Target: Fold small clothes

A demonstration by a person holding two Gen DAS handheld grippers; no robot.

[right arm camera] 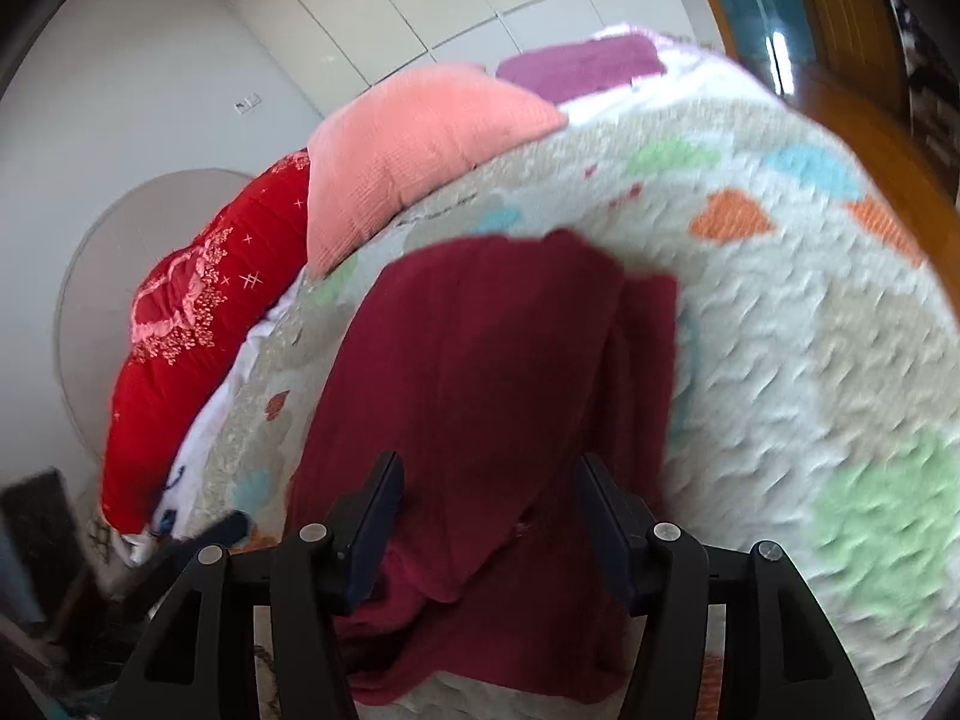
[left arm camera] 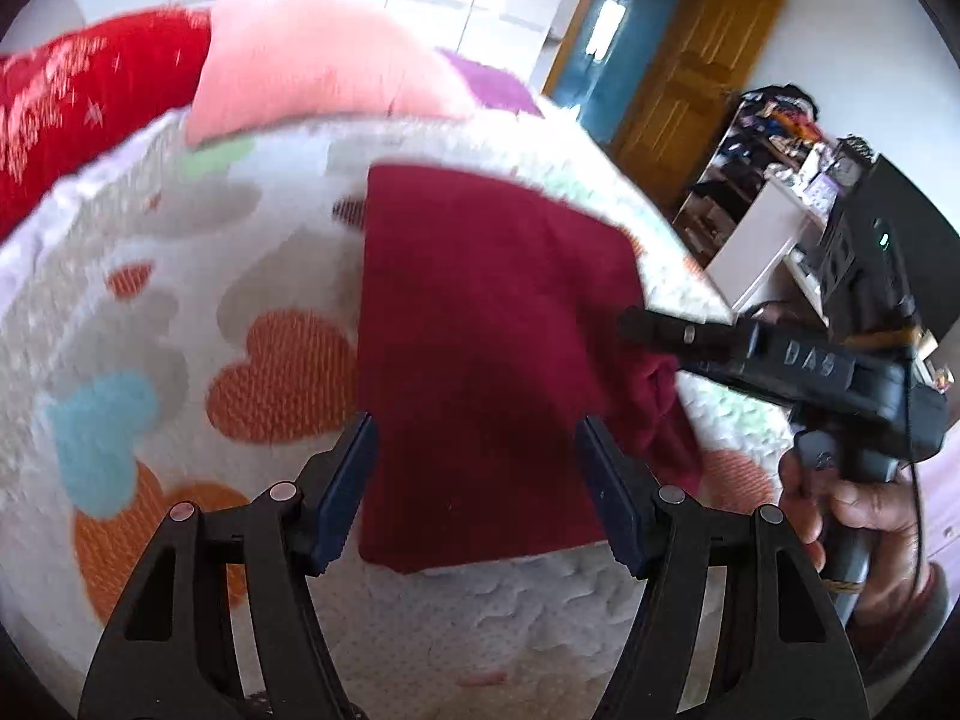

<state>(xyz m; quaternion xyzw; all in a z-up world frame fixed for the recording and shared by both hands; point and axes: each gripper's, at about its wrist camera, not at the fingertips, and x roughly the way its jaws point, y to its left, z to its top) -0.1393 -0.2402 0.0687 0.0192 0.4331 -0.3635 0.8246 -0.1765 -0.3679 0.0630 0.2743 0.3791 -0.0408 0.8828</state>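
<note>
A: What fills most of both views?

B: A bed (left arm camera: 180, 276) under a thick quilted cover, white and nubbly, stitched in wavy puffs and patterned with orange, blue, green and grey hearts. It bulges across the middle of each frame.

A: And at its far end?

B: A glossy red quilt (left arm camera: 72, 102) with pale embroidered sprigs lies at the upper left of the left wrist view. Next to it sits a plump salmon-pink pillow (left arm camera: 312, 60) of ribbed knit, then a purple fuzzy cloth (left arm camera: 486, 81) further right.

A: Where is the garment?

B: The dark red garment (left arm camera: 480, 324) lies flat on the cover at frame centre, a soft matte knit. In the left wrist view it reads as a tall smooth rectangle with a bunched, creased lump at its right edge. In the right wrist view (right arm camera: 480, 360) it runs from centre to the bottom, with a lengthwise ridge right of middle.

A: The grippers?

B: The left gripper (left arm camera: 477, 486) has its jaws released and spread wide, dark blue flat pads on black angular arms, astride the garment's near edge without pressing it. The right gripper (right arm camera: 489, 516) has its jaws parted too, over the cloth, not pinching it. From the left wrist view it enters at the right (left arm camera: 642, 324), a black blocky tool held in a hand (left arm camera: 840, 510), its tip at the garment's rumpled edge.
</note>
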